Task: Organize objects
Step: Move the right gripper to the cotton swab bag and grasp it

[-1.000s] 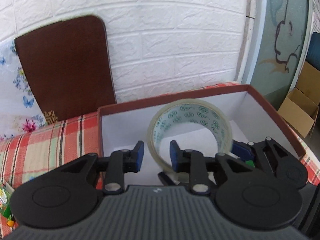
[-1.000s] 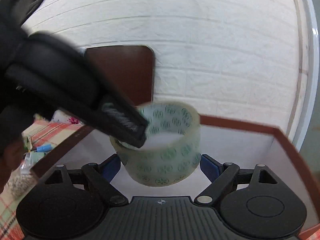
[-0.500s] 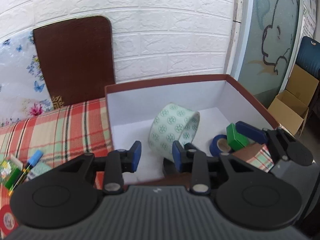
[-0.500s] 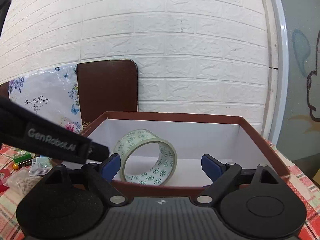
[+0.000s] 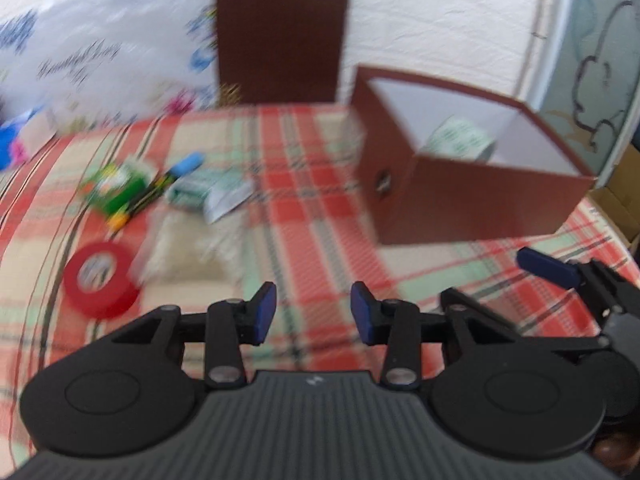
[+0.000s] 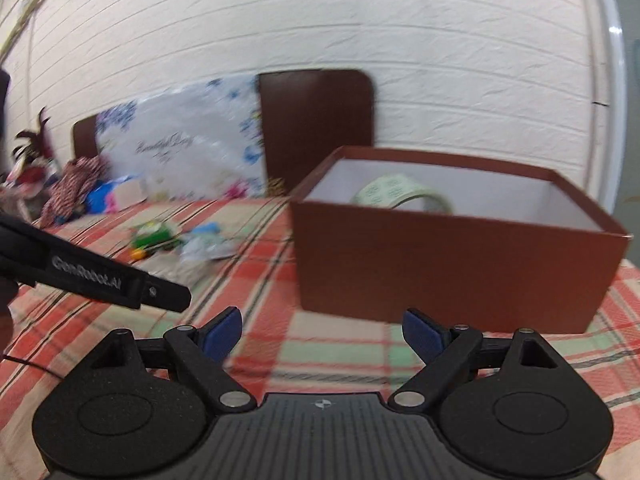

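Both grippers hang over the plaid cloth (image 5: 304,208) with nothing in them. The left gripper (image 5: 313,312) has its jaws partway apart and opening, only cloth showing between them. The right gripper (image 6: 322,330) stands wide, also over bare cloth, with the brown box (image 6: 452,264) straight ahead of it.

In the box, the clear tape (image 6: 400,196) with green print rests against the far wall, seen in the upper middle of the right view. That one looks put away.

What is left to sort lies in the left half of the left view. The red tape (image 5: 100,278) lies flat at the lower left, up and to the left of the left jaws, the nearest loose thing to them. Above it lies a small heap: a green packet (image 5: 116,184), a pen (image 5: 160,184) with a blue cap running on a slant from lower left to upper right, and a pale packet (image 5: 208,194). The blur hides more detail.

All of this is on the left gripper's side; in the right view the heap sits far off at middle left, beyond the left gripper's black arm. So I judge that the left hand is the nearer one for the next pick, most likely the red tape, and that it must swing left, away from the box at upper right.
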The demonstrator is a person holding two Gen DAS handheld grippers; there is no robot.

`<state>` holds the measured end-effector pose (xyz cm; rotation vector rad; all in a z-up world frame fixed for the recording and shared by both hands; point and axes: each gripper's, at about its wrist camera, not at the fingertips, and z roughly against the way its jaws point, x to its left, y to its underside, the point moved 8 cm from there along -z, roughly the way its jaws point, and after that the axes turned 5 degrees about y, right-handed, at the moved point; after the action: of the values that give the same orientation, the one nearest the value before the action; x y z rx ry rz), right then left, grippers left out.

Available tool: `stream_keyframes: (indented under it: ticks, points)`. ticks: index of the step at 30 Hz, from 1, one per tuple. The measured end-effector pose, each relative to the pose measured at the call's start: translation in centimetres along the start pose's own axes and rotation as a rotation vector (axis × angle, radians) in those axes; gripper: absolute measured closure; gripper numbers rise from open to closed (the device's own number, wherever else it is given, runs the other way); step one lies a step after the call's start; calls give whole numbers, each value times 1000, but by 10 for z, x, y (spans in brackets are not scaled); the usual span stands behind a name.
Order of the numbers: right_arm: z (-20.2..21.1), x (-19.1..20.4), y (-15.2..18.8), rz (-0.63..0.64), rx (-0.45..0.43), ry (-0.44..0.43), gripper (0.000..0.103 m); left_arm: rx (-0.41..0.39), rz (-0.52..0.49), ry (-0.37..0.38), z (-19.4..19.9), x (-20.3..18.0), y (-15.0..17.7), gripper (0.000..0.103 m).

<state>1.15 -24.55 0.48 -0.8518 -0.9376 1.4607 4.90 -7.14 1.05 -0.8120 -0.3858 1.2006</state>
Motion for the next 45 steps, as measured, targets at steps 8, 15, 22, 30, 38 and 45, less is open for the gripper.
stream_keyframes:
  ticks: [8, 15, 22, 30, 38, 45]
  points:
    - [-15, 55, 12, 90, 90, -97, 16, 58, 137, -129, 7, 87, 41, 60]
    - [-53, 104, 5, 152, 123, -200, 20, -2, 247, -181, 25, 141, 44, 61]
    - [-113, 134, -25, 79, 144, -252, 55, -2, 248, -175, 27, 143, 47, 61]
    - [-88, 107, -2, 81, 216, -276, 92, 12, 260, -170, 28, 141, 45, 57]
    - [5, 40, 40, 85, 232, -198, 92, 77, 292, 86, 17, 83, 34, 41]
    - [21, 27, 45, 38, 212, -163, 56, 132, 133, 202, -6, -3, 15, 38]
